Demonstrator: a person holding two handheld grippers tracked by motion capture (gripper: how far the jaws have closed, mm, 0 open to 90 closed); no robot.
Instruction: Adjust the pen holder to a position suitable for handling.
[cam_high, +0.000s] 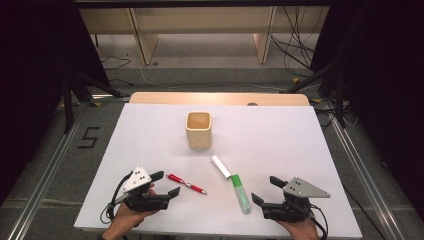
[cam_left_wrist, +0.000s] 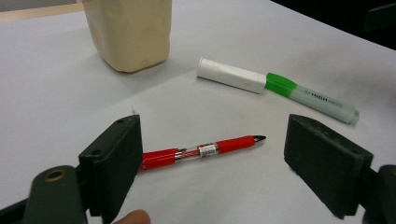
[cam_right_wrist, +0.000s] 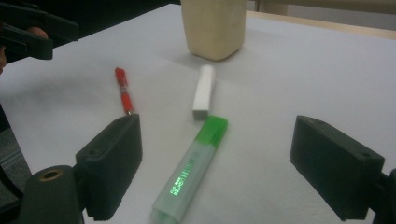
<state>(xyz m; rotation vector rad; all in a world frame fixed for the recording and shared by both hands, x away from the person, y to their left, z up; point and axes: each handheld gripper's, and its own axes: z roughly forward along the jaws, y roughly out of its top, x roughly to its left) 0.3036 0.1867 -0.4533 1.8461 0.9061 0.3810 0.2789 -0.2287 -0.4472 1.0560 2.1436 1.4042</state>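
A red pen (cam_high: 186, 183) (cam_left_wrist: 201, 150) (cam_right_wrist: 123, 91) lies on the white table top (cam_high: 150, 135), just ahead of my left gripper (cam_high: 165, 184) (cam_left_wrist: 210, 158), whose jaws stand open and empty. To its right lies a highlighter (cam_high: 240, 193) (cam_left_wrist: 317, 99) (cam_right_wrist: 191, 170) with a green collar, and touching its end a white cap-like tube (cam_high: 220, 166) (cam_left_wrist: 229, 74) (cam_right_wrist: 204, 91). My right gripper (cam_high: 266, 189) (cam_right_wrist: 215, 163) is open beside the highlighter's near end, nothing gripped. A cream square cup (cam_high: 198, 129) (cam_left_wrist: 128, 32) (cam_right_wrist: 215, 28) stands upright farther back.
The table's wooden far edge (cam_high: 220, 98) borders the white sheet. Floor rails (cam_high: 50, 165) run along both sides. Cables and black stand legs (cam_high: 310, 75) lie on the floor beyond. Bare white surface surrounds the cup.
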